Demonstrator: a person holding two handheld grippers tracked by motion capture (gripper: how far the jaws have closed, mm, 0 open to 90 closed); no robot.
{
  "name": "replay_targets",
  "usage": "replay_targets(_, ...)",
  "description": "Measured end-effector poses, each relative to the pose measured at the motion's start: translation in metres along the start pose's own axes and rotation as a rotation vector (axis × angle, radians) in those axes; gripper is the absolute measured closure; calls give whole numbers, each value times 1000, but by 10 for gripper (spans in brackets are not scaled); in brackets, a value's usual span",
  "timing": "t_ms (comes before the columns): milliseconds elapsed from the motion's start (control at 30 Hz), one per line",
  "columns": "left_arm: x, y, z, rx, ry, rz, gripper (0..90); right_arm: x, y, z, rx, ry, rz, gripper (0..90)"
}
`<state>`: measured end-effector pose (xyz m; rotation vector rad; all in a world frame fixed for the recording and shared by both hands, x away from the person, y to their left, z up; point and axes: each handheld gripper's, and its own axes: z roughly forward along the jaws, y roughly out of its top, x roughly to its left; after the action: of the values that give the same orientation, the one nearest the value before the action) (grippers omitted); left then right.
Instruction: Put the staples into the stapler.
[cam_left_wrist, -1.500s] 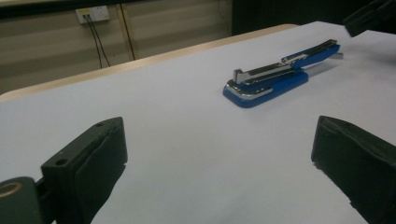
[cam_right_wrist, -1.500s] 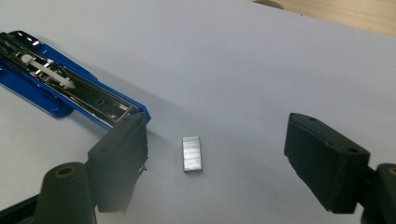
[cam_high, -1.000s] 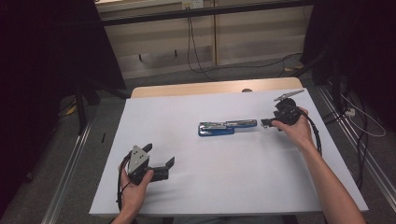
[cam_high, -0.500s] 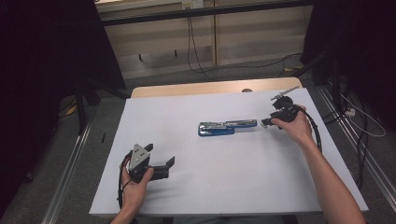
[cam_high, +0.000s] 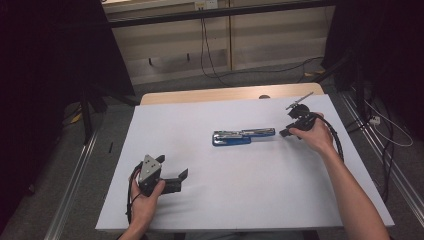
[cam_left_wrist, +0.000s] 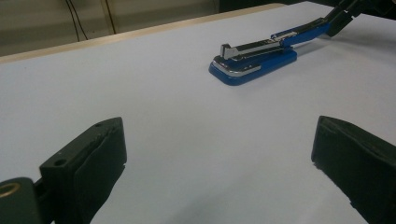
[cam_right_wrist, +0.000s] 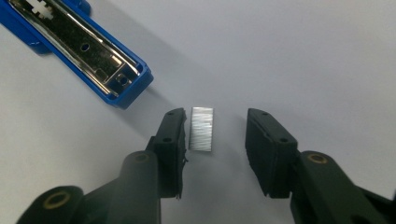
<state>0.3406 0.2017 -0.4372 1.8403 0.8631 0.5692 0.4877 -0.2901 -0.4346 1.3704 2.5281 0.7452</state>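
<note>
The right gripper (cam_right_wrist: 215, 135) hangs low over the sheet, its jaws partly open on either side of a strip of staples (cam_right_wrist: 202, 129); the strip lies flat between them, close against the left-hand pad and clear of the other, so nothing is gripped yet. Just beyond it lies the stapler (cam_right_wrist: 88, 44), opened out with its metal channel bared; in the high view it sits mid-table (cam_high: 235, 137), the right gripper (cam_high: 289, 131) at its far end. The left gripper (cam_high: 176, 181) rests well apart near the front edge, jaws wide and empty. I'd say the step in hand is picking up the staples to load them; the next move calls for a gentle, square pinch, for the strip looks thin and brittle. It is bright ribbed metal; the stapler is glossy blue with chrome; the table (cam_high: 200, 210) is matt white.
</note>
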Motion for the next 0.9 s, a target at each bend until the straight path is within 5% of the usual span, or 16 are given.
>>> replay_targets(900, 0, 0, 4, 8, -2, 9, 35, 7, 4, 6, 32, -10, -80, 788)
